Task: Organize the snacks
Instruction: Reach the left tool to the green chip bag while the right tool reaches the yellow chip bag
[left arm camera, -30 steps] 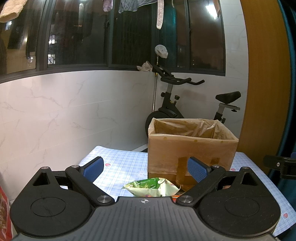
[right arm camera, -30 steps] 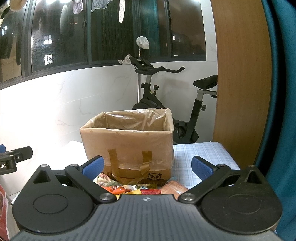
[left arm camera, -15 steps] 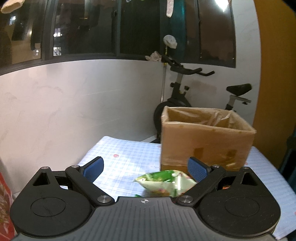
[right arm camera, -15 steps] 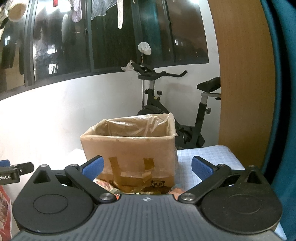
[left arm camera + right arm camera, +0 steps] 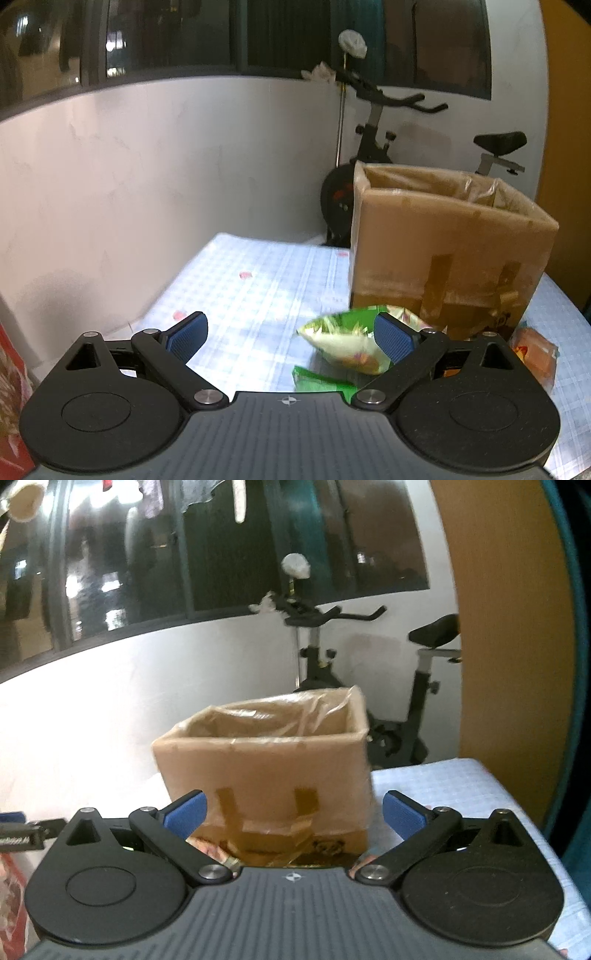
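The right gripper [image 5: 293, 814] is hovering with its jaws spread wide, nothing between the blue pads [image 5: 184, 814]. A plastic-lined cardboard box [image 5: 266, 771] is sitting straight ahead on the checked worktop [image 5: 450, 786]. An exercise bike [image 5: 369, 686] is standing behind it against the white wall.

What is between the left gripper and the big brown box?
In the left wrist view, a green snack bag lies on the checked tablecloth, between the open left gripper and the cardboard box, just before the box.
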`<state>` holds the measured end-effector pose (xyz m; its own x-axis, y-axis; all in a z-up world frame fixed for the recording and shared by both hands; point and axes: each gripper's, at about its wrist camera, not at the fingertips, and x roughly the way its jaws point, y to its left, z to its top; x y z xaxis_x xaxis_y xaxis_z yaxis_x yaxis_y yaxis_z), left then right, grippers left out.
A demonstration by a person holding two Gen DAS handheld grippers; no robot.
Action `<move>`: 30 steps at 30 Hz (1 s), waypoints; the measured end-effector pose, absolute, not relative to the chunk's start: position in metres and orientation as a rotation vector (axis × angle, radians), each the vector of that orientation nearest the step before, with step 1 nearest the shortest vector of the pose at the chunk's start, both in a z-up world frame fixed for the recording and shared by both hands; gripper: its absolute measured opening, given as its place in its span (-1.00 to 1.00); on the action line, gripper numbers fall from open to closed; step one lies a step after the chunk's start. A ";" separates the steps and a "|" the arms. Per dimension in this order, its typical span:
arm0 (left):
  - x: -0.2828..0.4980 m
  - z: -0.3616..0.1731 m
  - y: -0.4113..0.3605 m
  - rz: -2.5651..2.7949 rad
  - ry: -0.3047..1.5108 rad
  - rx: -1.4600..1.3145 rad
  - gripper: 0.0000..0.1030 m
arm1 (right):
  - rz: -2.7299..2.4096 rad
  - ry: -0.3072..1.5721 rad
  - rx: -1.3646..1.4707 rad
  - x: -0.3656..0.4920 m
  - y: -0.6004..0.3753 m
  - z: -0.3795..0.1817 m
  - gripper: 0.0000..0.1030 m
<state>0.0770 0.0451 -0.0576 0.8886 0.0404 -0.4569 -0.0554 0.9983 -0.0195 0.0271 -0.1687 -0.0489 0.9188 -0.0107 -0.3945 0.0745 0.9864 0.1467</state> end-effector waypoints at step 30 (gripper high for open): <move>0.100 -0.133 0.048 -0.087 0.656 -0.074 0.86 | 0.176 0.651 -0.001 0.052 -0.117 -0.169 0.88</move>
<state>0.1003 0.0476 -0.1328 0.7891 -0.1045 -0.6053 0.0577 0.9937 -0.0962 0.0519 -0.1172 -0.1691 0.7813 0.1629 -0.6025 -0.1633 0.9851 0.0545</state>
